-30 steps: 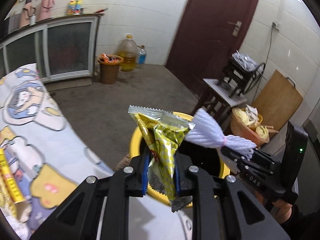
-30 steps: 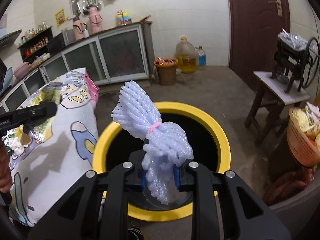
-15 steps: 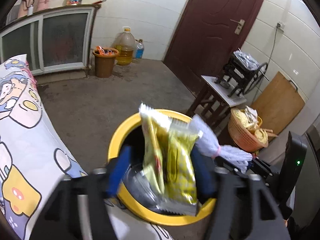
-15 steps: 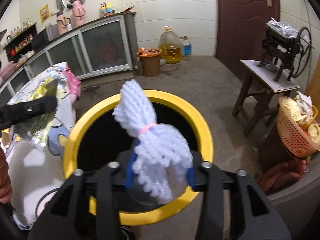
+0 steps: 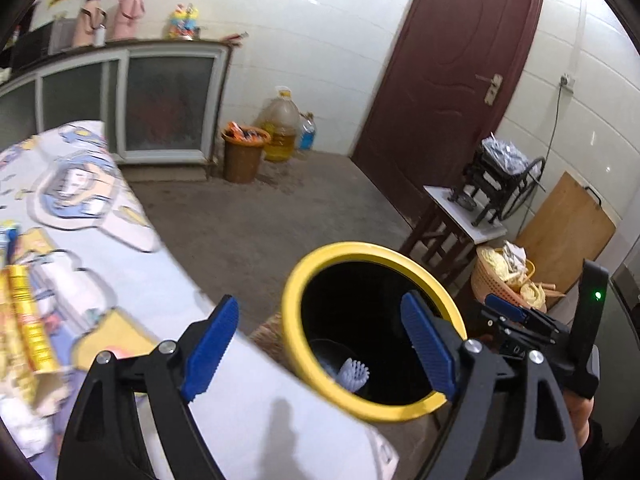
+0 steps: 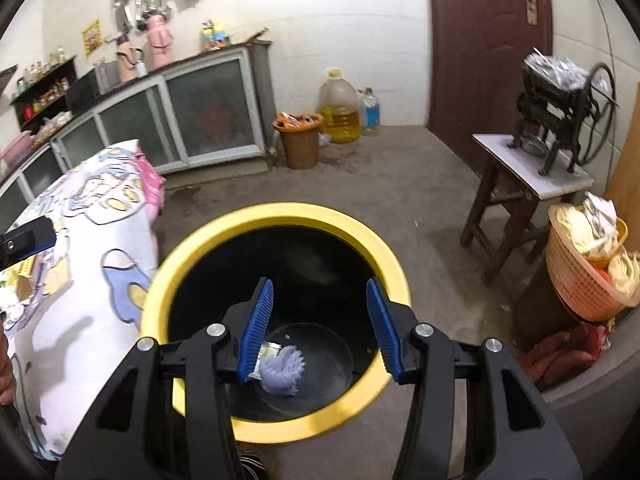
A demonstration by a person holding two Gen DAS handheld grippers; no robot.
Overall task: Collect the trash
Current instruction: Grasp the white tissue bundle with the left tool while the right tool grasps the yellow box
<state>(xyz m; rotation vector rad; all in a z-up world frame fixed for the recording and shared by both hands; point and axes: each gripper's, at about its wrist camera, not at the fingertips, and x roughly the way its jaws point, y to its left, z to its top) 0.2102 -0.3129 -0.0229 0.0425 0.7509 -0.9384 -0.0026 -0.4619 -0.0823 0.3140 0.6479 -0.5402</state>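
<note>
The left gripper [image 5: 320, 344] has nothing between its blue pads, and its jaws are opening wider. It hangs over the near edge of the worktop [image 5: 256, 412], right beside the yellow trash bin [image 5: 296, 352]. The worktop has a white cloth with cartoon pictures on it. A yellow snack box [image 5: 24, 320] lies near the left edge of the worktop.

The right gripper [image 6: 320, 328] is spread apart too, and it holds nothing. It hangs right over the mouth of the yellow trash bin [image 6: 280, 216].

Down at the bottom of the bin lies a white foam net [image 6: 282, 372]. Next to it, touching it, lies a shiny snack wrapper [image 6: 268, 350]. From the left wrist view only a bit of the foam net [image 5: 353, 372] shows inside the bin.

The bin stands on the grey floor [image 6: 420, 208], just beside the worktop. A brown bucket [image 6: 300, 140] full of trash stands far back by the wall.
</note>
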